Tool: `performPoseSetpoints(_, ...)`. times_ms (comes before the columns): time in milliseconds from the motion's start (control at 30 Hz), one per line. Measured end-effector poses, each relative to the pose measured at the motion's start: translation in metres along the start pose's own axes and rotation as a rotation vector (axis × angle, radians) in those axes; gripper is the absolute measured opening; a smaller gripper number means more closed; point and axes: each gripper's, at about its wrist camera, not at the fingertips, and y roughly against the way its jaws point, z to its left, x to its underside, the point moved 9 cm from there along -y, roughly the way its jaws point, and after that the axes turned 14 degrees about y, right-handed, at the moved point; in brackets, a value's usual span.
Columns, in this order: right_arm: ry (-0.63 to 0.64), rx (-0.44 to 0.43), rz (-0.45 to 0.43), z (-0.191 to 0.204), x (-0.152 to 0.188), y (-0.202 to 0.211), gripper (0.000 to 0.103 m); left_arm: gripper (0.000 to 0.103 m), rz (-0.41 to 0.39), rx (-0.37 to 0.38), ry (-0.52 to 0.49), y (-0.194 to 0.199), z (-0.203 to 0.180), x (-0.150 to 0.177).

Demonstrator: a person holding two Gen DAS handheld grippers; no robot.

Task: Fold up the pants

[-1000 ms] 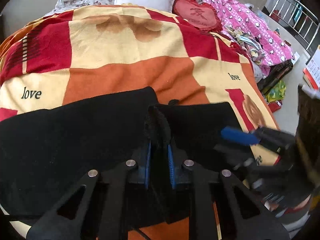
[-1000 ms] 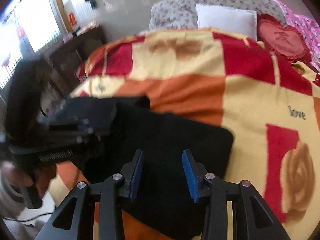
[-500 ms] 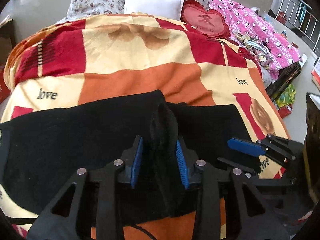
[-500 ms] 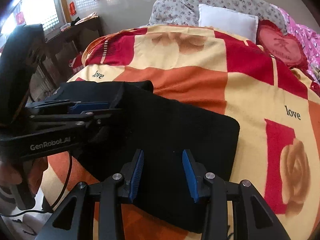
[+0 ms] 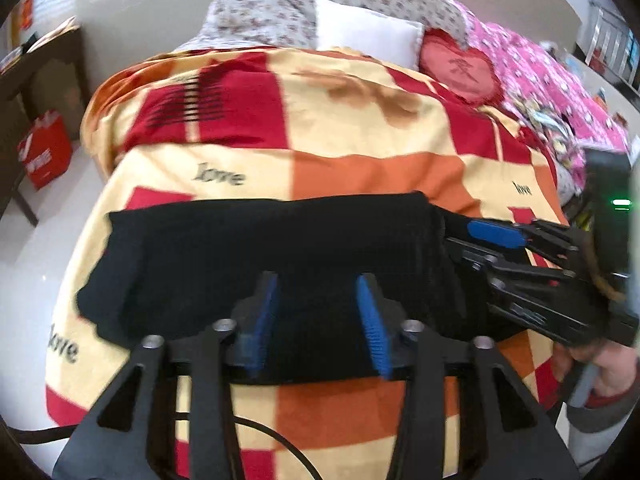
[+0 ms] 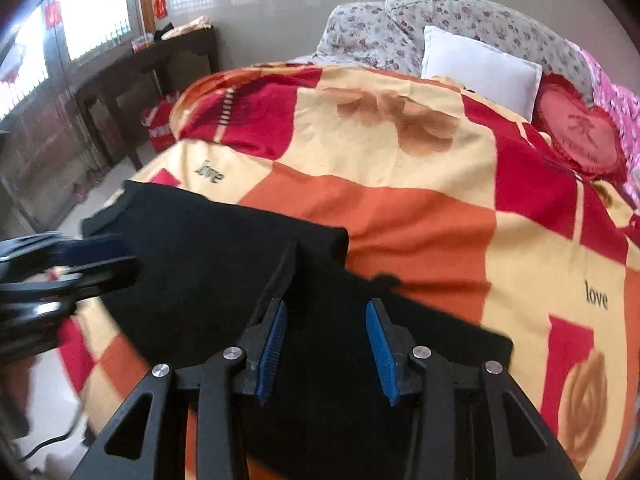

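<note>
The black pants (image 5: 260,256) lie folded across the near part of a red, orange and cream blanket (image 5: 360,128) on a bed. They also show in the right wrist view (image 6: 208,264), with a raised fold edge just ahead of the fingers. My left gripper (image 5: 320,320) is open and empty, low over the near edge of the pants. My right gripper (image 6: 328,344) is open and empty above the pants' right part. It shows in the left wrist view (image 5: 504,240) at the pants' right end.
A white pillow (image 5: 364,36), a red heart cushion (image 5: 460,72) and a pink quilt (image 5: 560,92) lie at the far end of the bed. A dark wooden desk (image 6: 160,64) stands to the left, with a red bag (image 5: 44,156) on the floor.
My left gripper has opened and let go of the pinched fold of the pants, which now lie flat. Both grippers have shifted left along the pants.
</note>
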Motion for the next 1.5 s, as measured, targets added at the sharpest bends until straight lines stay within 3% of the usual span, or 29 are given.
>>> performPoseSetpoints(200, -0.006, 0.015, 0.003, -0.001, -0.016, -0.025, 0.040, 0.051, -0.017, 0.006, 0.108, 0.013, 0.032, -0.003)
performPoseSetpoints(433, 0.003, -0.020, -0.017, 0.005, -0.005, 0.009, 0.040, 0.051, 0.003, -0.006, 0.192, 0.008, 0.062, 0.005)
performPoseSetpoints(533, -0.021, -0.100, 0.040, 0.015, 0.017, -0.006, 0.049, 0.051, 0.004, -0.009, 0.237, 0.006, 0.079, 0.007)
performPoseSetpoints(600, -0.035, -0.110, -0.008, 0.017, 0.018, -0.008, 0.055, 0.051, 0.000, 0.000, 0.275, 0.011, 0.091, 0.009)
performPoseSetpoints(667, -0.027, -0.156, 0.001, 0.023, 0.016, -0.009, 0.072, 0.051, -0.006, 0.006, 0.306, 0.017, 0.101, 0.011)
performPoseSetpoints(733, 0.024, -0.153, 0.048, 0.028, 0.013, -0.010, 0.073, 0.051, -0.015, -0.015, 0.324, 0.024, 0.110, 0.011)
performPoseSetpoints(800, 0.057, -0.147, 0.064, 0.033, 0.003, -0.006, 0.072, 0.051, -0.030, -0.019, 0.348, 0.031, 0.121, 0.011)
performPoseSetpoints(933, 0.082, -0.244, -0.067, 0.057, -0.047, 0.007, 0.072, 0.061, -0.044, 0.001, 0.428, 0.036, 0.137, 0.013)
performPoseSetpoints(1033, 0.118, -0.272, -0.130, 0.079, -0.083, -0.008, 0.072, 0.062, -0.046, 0.001, 0.464, 0.031, 0.142, 0.015)
performPoseSetpoints(1200, 0.151, -0.369, -0.101, 0.118, -0.124, -0.051, 0.072, 0.062, -0.027, -0.010, 0.505, 0.019, 0.144, 0.019)
performPoseSetpoints(1433, 0.199, -0.427, -0.041, 0.154, -0.155, -0.100, 0.072, 0.062, 0.004, 0.000, 0.526, 0.004, 0.138, 0.019)
performPoseSetpoints(1500, 0.237, -0.419, -0.026, 0.160, -0.157, -0.111, 0.072, 0.067, 0.007, 0.007, 0.543, 0.000, 0.137, 0.018)
